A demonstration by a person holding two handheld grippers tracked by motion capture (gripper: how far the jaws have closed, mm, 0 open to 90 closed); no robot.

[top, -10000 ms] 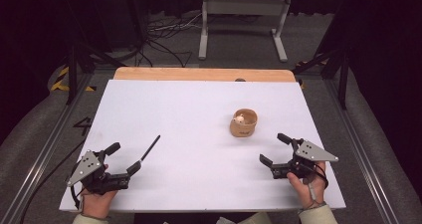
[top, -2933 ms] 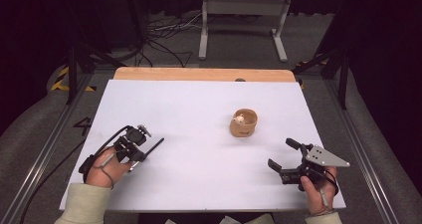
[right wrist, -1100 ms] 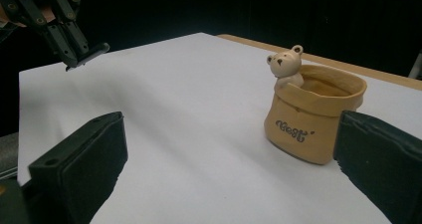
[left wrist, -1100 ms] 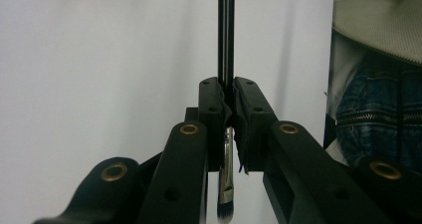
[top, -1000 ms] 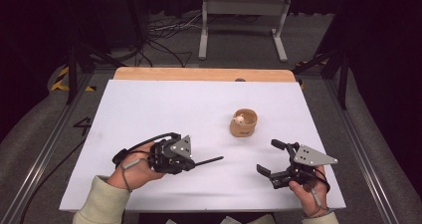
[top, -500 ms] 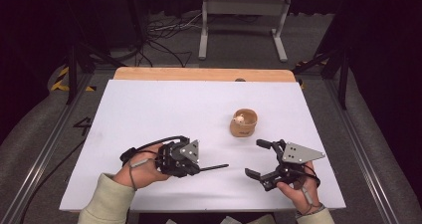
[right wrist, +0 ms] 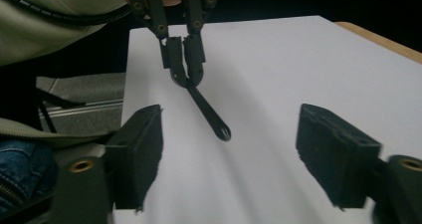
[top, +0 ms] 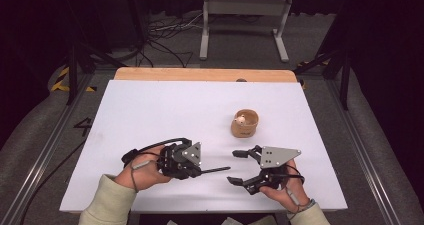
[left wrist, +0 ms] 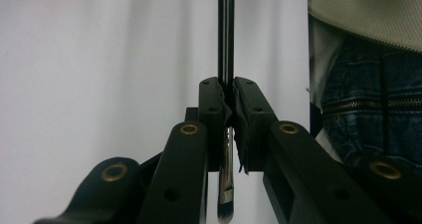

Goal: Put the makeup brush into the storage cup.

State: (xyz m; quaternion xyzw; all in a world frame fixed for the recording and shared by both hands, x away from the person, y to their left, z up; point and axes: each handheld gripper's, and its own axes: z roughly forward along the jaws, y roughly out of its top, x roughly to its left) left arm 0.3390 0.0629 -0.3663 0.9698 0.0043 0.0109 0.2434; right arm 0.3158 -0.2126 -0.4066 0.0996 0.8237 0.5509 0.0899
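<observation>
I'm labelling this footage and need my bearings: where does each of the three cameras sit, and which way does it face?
High view: above the person's side, looking forward and down on the white table; both forearms, the left gripper and the right gripper enter from the bottom.
Left gripper view: rides on the left gripper, looking along its jaws shut on a thin black tool; jeans at right.
Right gripper view: rides on the open right gripper, facing the left gripper.
Shared: all three show the tool.

Near the table's [top: 150, 105] front edge, the left gripper [top: 197, 169] clamps a thin black rod [top: 216, 170] pointing toward the right gripper [top: 239, 167], whose jaws gape. A small wooden cup [top: 244, 123] stands beyond them.
</observation>
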